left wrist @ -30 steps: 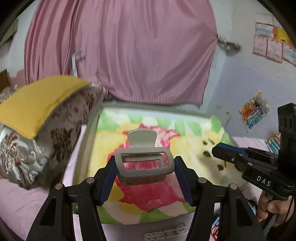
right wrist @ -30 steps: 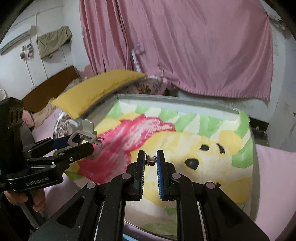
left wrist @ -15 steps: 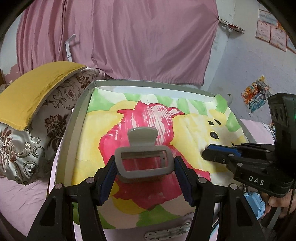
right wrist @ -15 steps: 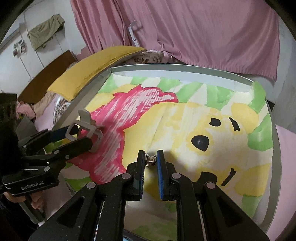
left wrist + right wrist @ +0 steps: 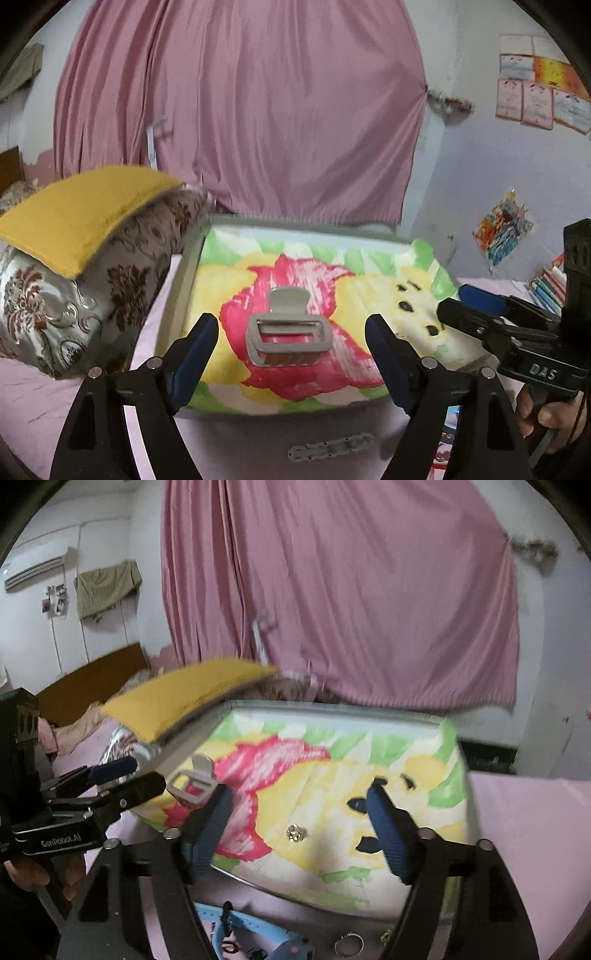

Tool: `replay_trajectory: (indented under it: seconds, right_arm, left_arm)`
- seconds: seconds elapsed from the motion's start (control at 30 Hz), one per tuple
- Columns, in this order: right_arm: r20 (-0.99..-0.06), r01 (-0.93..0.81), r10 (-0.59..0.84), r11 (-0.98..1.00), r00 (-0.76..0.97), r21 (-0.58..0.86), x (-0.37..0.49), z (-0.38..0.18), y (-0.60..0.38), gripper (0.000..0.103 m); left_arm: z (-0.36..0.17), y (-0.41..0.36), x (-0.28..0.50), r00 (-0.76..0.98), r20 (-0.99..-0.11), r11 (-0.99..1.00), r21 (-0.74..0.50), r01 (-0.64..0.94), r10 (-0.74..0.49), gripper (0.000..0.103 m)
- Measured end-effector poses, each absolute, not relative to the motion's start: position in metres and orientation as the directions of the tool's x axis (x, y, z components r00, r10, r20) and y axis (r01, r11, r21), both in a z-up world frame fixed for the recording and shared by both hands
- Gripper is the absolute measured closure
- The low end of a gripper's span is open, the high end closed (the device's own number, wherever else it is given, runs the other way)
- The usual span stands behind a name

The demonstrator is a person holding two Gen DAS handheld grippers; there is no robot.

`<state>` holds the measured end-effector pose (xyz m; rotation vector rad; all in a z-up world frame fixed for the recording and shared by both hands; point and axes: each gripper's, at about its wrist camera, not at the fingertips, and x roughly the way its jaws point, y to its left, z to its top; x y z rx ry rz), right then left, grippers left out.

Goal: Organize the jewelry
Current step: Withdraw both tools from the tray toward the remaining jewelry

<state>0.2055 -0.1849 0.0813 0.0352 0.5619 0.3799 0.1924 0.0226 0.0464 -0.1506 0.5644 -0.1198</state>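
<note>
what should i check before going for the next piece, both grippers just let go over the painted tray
1. Left gripper empty: ok, jaws wide, the grey hair clip lies free on the tray.
2. Right gripper empty: ok, jaws wide, the small gold earring lies on the tray.
3. Clip and earring apart: ok, clip far left, earring nearer the middle.
4. Earring settled flat: cannot tell, too small and blurred.
5. Pieces left to move: not ok, a silver ring and blue strap lie on the pink sheet in front of the tray.
6. Grippers clear of each other: ok, side by side, not touching.
</note>
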Motion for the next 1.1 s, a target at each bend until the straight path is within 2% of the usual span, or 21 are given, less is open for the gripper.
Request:
replay_trajectory:
  seconds: [0.03,0.1,0.17,0.3,0.4,0.53,0.73,0.9,1.1]
  right_arm:
    - [-0.497,-0.339,0.357,0.932,0.791,0.129,0.2,0.085,-0.186,0.028]
    - [-0.45,-0.33,0.345,0.937,0.823,0.115,0.185,0.094,-0.189,0.017]
    - [-0.412,-0.322,0.336,0.941,0.847,0.106,0.173,0.099,-0.19,0.009]
    - [-0.344,-0.313,0.321,0.946,0.882,0.081,0.149,0.108,-0.19,0.004]
    - [-0.329,-0.319,0.33,0.944,0.885,0.087,0.136,0.112,-0.192,0.002]
    - [-0.373,-0.348,0.356,0.933,0.857,0.089,0.127,0.107,-0.19,0.002]
    - [-0.368,-0.32,0.297,0.947,0.881,-0.001,0.104,0.094,-0.187,0.002]
    - [-0.402,-0.315,0.294,0.949,0.867,0.015,0.097,0.097,-0.196,0.002]
    - [-0.5,-0.337,0.34,0.936,0.797,0.1,0.108,0.086,-0.208,0.002]
  left_arm:
    - [0.049,0.022,0.187,0.848,-0.508,0.983,-0.169,0.073,-0.15,0.018]
    - [0.052,0.021,0.177,0.866,-0.48,0.985,-0.158,0.072,-0.14,0.006]
    - [0.055,0.021,0.166,0.884,-0.449,0.986,-0.15,0.073,-0.133,0.005]
    - [0.057,0.021,0.153,0.897,-0.423,0.986,-0.15,0.07,-0.128,0.003]
    - [0.055,0.022,0.144,0.903,-0.411,0.987,-0.148,0.069,-0.125,0.002]
    - [0.056,0.025,0.13,0.915,-0.384,0.986,-0.152,0.07,-0.124,0.001]
    - [0.057,0.025,0.115,0.913,-0.384,0.985,-0.144,0.091,-0.14,0.001]
    - [0.052,0.026,0.111,0.889,-0.429,0.985,-0.128,0.116,-0.16,0.001]
    - [0.043,0.027,0.114,0.837,-0.516,0.983,-0.117,0.139,-0.18,0.001]
